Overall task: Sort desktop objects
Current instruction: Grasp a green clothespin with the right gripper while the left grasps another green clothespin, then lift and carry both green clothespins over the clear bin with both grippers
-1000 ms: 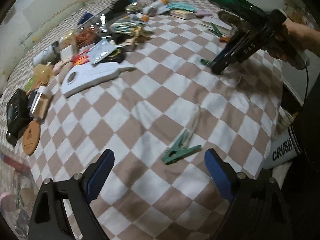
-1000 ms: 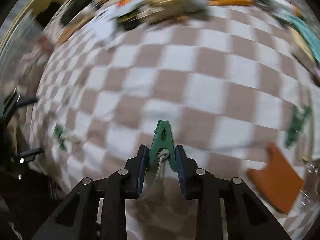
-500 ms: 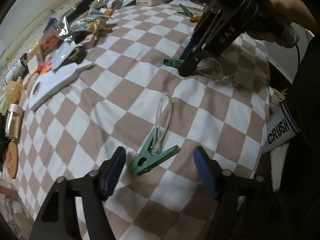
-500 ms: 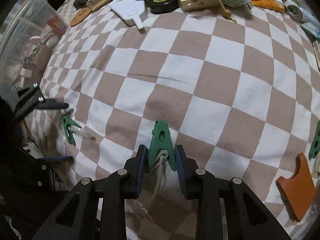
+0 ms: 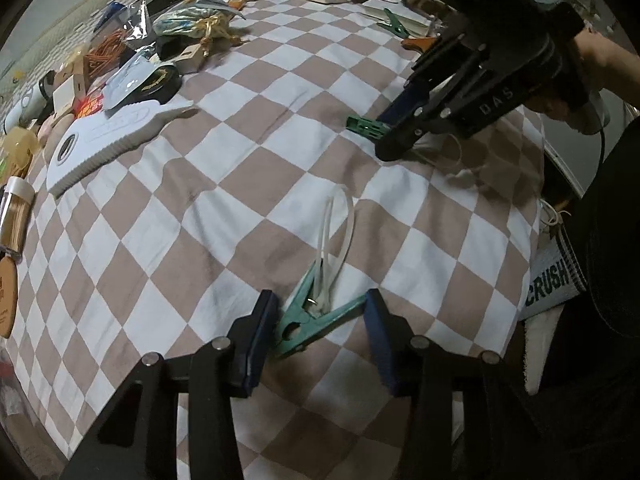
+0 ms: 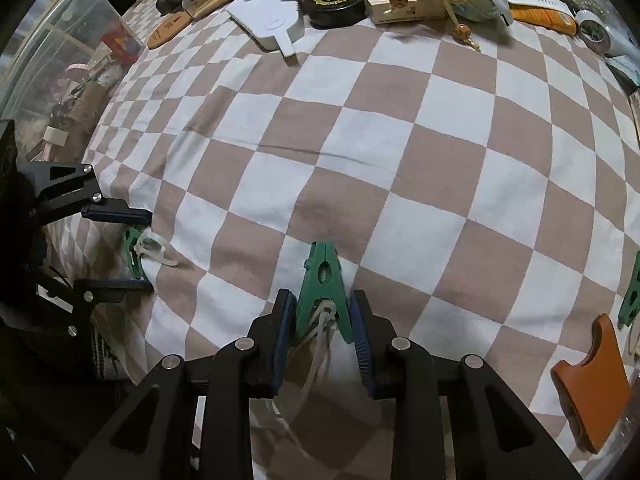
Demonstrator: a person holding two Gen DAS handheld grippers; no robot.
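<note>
Left tongs (image 5: 320, 320): jaws closing around teal clothespin (image 5: 310, 318) with white loop (image 5: 336, 236); pin lies on checkered cloth (image 5: 248, 184) between blue pads. Right pad at tip of pin's splayed leg, left pad just beside pin's other leg; firm contact cannot be told.

Right tongs (image 6: 320, 332): clenched on green clothespin (image 6: 323, 280), pads pressing both handles, nose pointing away, white cord trailing back between fingers.

Clutter along cloth's far edge: white comb-shaped plate (image 5: 104, 140), black round tin (image 5: 162, 84). Orange holder (image 6: 592, 384) near right edge of right wrist view.
</note>
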